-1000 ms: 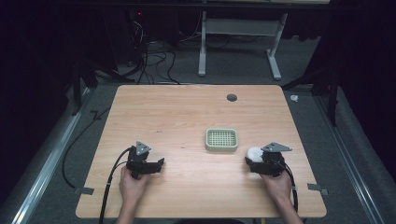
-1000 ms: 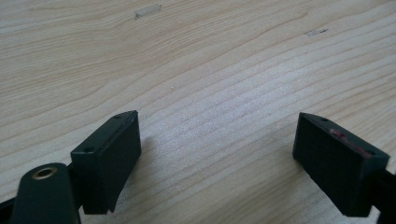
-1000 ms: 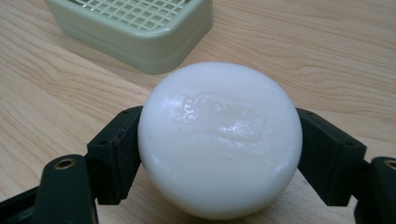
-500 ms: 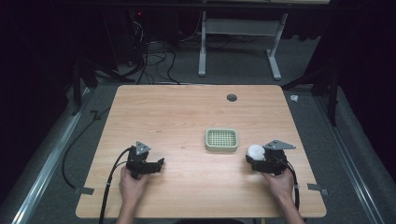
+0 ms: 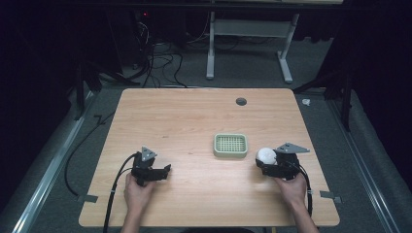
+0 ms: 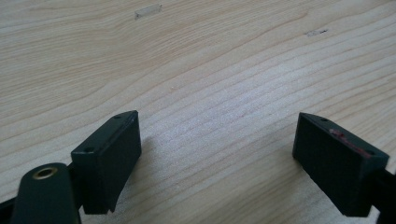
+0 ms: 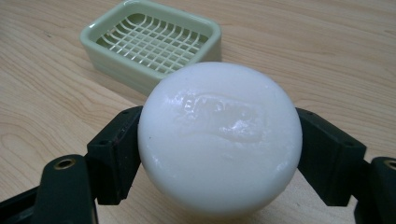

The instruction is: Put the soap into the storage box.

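Jaws of the right gripper (image 7: pixel 219 154) are clamped on the soap (image 7: pixel 219 140), left gripper (image 6: pixel 224 154) gapes empty; carrying is in hand, placement in the soap dish (image 7: pixel 152 42) is called for.

High view: room dim, surround near black; bench (image 5: pixel 194 121) lit evenly from above, slightly soft, low resolution. Left gripper view: bright, diffuse; wood grain sharp mid-frame, soft at far edge; faint shadow beside the black pads (image 6: pixel 109 154). Right gripper view: white soap (image 7: pixel 219 140) shows a small wet-looking glare patch on top; green dish (image 7: pixel 149 39) behind is mildly soft.
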